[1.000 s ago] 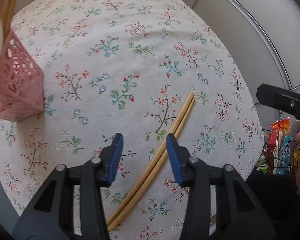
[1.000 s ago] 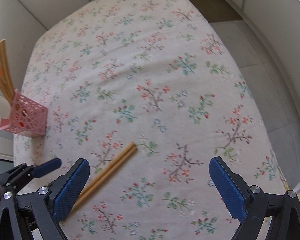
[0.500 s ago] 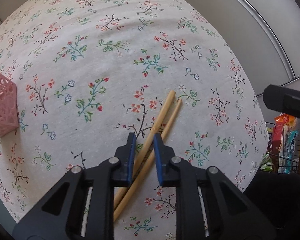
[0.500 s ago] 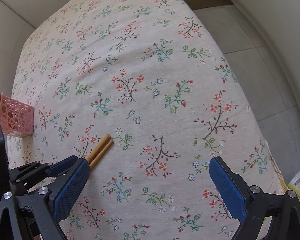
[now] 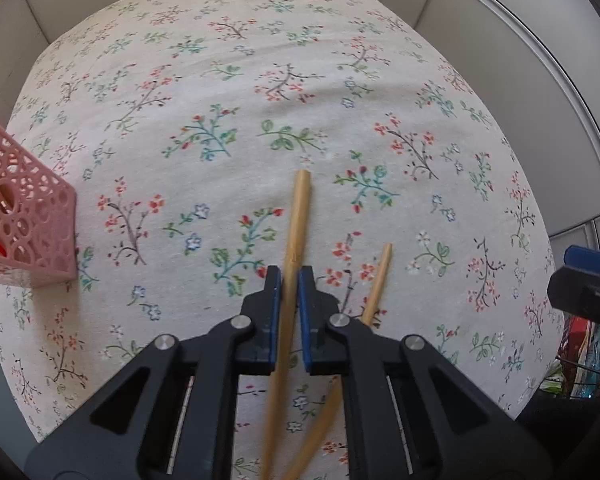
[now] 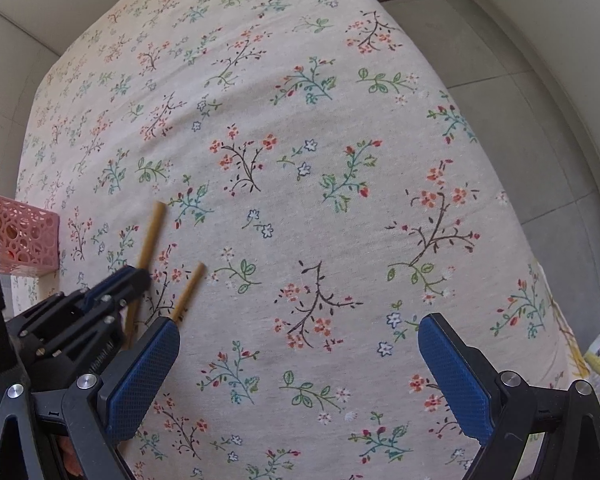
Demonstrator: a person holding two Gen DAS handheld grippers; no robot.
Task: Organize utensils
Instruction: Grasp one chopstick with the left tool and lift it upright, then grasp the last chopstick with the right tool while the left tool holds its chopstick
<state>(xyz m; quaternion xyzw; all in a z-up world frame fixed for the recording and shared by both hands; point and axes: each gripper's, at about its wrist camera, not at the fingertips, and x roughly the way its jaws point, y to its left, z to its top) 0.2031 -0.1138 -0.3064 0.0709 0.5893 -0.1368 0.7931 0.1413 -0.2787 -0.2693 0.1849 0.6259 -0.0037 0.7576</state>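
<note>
left hand-held gripper (image 5: pixel 290 280) clamped mid-shaft on one light, stiff, slippery chopstick (image 5: pixel 300 208); right hand-held gripper (image 6: pixel 298 376) gapes wide, empty.

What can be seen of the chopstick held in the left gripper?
The held chopstick is a plain, light wooden stick with a blunt far end, clamped partway along between the blue pads of the left gripper. It points away from the camera over the floral tablecloth. The second chopstick lies apart, to its right.
</note>
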